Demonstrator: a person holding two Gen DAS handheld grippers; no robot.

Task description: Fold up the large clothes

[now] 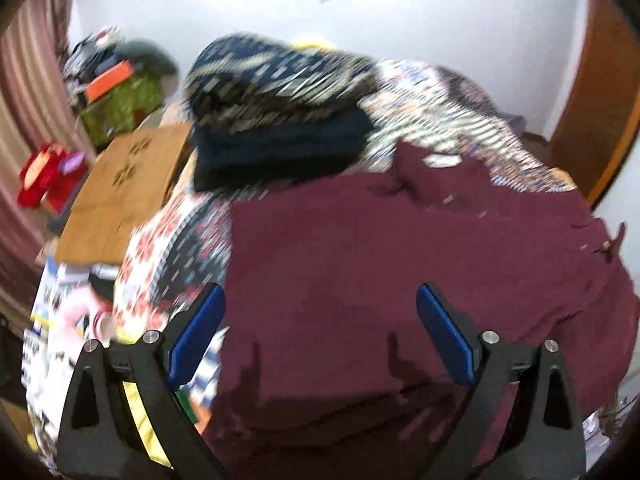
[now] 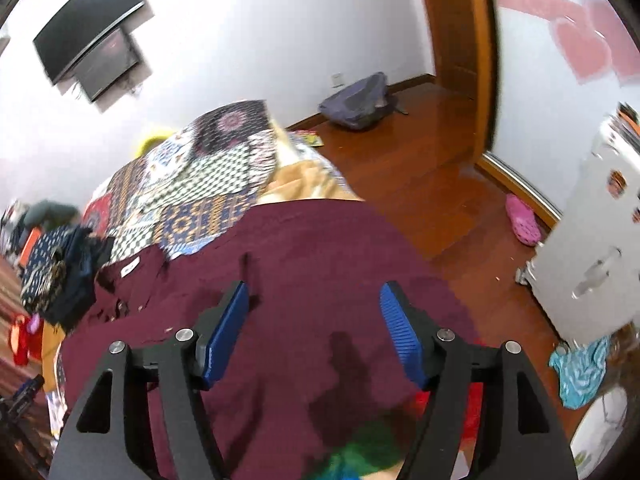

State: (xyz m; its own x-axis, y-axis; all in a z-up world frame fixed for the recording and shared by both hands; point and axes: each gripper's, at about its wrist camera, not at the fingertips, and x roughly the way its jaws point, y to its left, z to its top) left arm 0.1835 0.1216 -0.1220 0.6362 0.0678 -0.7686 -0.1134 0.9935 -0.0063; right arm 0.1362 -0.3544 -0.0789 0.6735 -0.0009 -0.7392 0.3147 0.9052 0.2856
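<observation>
Maroon garment [image 1: 360,248] lies spread on bed w/ patchwork quilt [image 2: 192,184], soft & floppy, likely best pinched at hem corners; left gripper [image 1: 320,320] & right gripper [image 2: 314,320] both jaws apart, nothing btwn.

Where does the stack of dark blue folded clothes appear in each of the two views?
Left wrist view: stack of dark blue folded clothes upper centre, beyond the maroon garment.
Right wrist view: stack at the far left edge.
Shared landmark: the garment's white neck label.
</observation>
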